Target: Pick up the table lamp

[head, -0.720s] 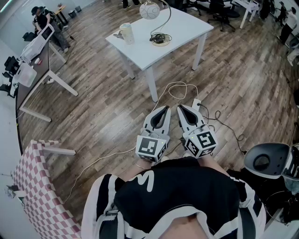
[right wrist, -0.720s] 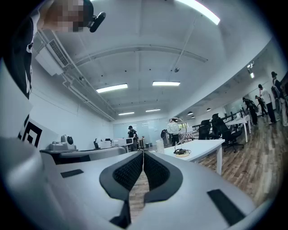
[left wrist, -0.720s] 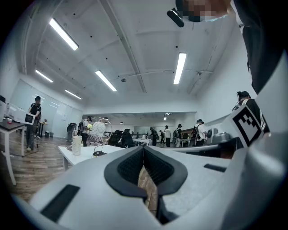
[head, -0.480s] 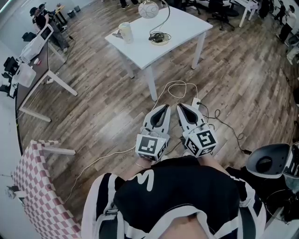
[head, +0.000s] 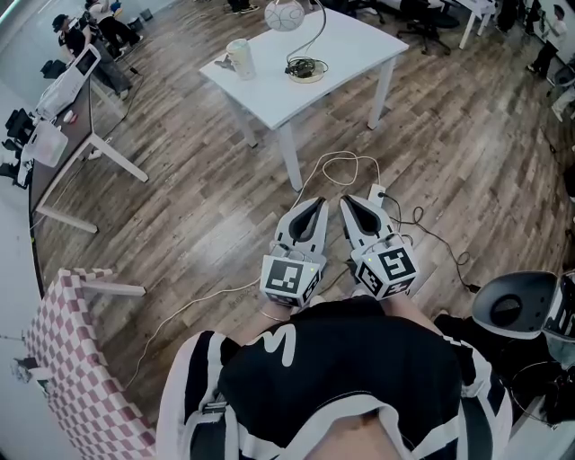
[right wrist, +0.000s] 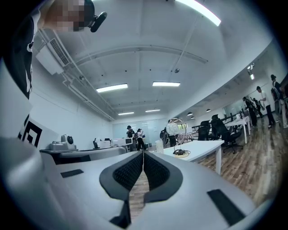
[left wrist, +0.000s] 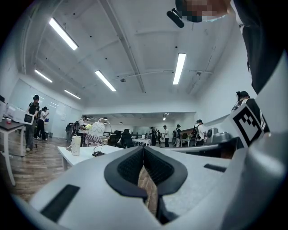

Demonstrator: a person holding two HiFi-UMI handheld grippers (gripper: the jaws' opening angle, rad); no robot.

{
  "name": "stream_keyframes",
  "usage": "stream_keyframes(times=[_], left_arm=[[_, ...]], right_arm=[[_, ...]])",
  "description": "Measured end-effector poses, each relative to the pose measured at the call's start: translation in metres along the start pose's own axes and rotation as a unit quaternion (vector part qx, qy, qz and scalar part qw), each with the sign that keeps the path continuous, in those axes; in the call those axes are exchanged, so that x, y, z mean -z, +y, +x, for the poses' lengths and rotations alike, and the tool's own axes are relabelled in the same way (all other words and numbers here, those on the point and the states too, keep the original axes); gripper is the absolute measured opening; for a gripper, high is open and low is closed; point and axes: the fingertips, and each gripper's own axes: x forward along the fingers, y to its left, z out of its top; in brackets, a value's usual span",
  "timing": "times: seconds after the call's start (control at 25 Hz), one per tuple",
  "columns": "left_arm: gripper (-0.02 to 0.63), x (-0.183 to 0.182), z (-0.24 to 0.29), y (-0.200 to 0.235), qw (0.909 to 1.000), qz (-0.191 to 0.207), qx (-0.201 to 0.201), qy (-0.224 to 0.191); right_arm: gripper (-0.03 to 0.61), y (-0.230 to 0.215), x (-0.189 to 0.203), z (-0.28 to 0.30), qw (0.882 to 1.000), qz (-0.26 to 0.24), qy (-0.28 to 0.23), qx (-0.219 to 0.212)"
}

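The table lamp, a round white shade (head: pixel 287 13) on an arched stem with a ring base (head: pixel 306 68), stands on a white table (head: pixel 346 49) far ahead of me. Both grippers are held level close to my body, side by side over the wooden floor. My left gripper (head: pixel 316 208) and right gripper (head: pixel 347 206) are shut with nothing between the pads. The left gripper view shows the lamp (left wrist: pixel 97 129) to the left of the shut jaws. In the right gripper view the lamp (right wrist: pixel 173 128) stands right of the jaws.
A pale cup (head: pixel 240 58) stands on the table left of the lamp. A power strip (head: pixel 375 194) and looping cables (head: pixel 340 165) lie on the floor just ahead. A swivel chair (head: pixel 512 310) is at my right, a checkered cloth (head: pixel 72 359) at lower left, and a desk (head: pixel 81 99) with people beyond.
The table and lamp sit a little higher in the head view. Both grippers stay side by side and shut.
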Motion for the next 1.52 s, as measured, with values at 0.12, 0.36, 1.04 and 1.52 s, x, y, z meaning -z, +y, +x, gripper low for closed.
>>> stream_keyframes(times=[0.12, 0.36, 1.04, 1.52], left_arm=[[0.006, 0.001, 0.000, 0.001, 1.0000, -0.003, -0.003, 0.004], [0.006, 0.002, -0.009, 0.005, 1.0000, -0.004, -0.002, 0.004], [0.006, 0.015, 0.002, 0.017, 0.9997, -0.020, -0.007, 0.015], [0.006, 0.029, 0.094, 0.084, 0.9986, -0.019, -0.040, 0.028]], right_arm=[[0.023, 0.000, 0.000, 0.001, 1.000, 0.003, -0.003, 0.001], [0.023, 0.006, 0.000, 0.001, 1.000, 0.016, -0.006, 0.004], [0.023, -0.004, 0.011, 0.014, 0.999, 0.033, 0.005, 0.008], [0.023, -0.071, 0.015, 0.109, 0.999, 0.037, 0.014, -0.025]])
